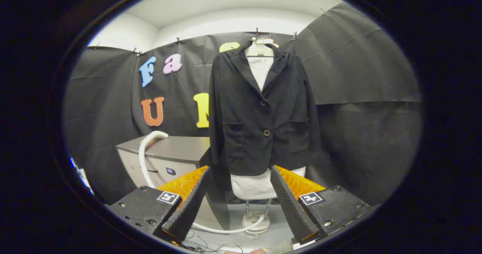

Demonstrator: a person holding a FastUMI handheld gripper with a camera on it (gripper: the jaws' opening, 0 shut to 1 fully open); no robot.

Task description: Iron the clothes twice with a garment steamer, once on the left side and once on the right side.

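A black jacket [261,110] hangs buttoned on a white mannequin torso [251,186] that stands on a metal stand [256,221] straight ahead, beyond my fingers. A white steamer head [155,136] on a white hose [142,167] rests on a grey cabinet left of the jacket. The hose runs down and curves across the floor to the stand's base. My gripper [239,171] is open, its two fingers spread wide with nothing between them, well short of the jacket.
The grey cabinet [169,152] stands to the left of the mannequin, close to it. Black cloth walls close the booth behind and to the right. Thin dark cables [205,244] lie on the floor just below my fingers.
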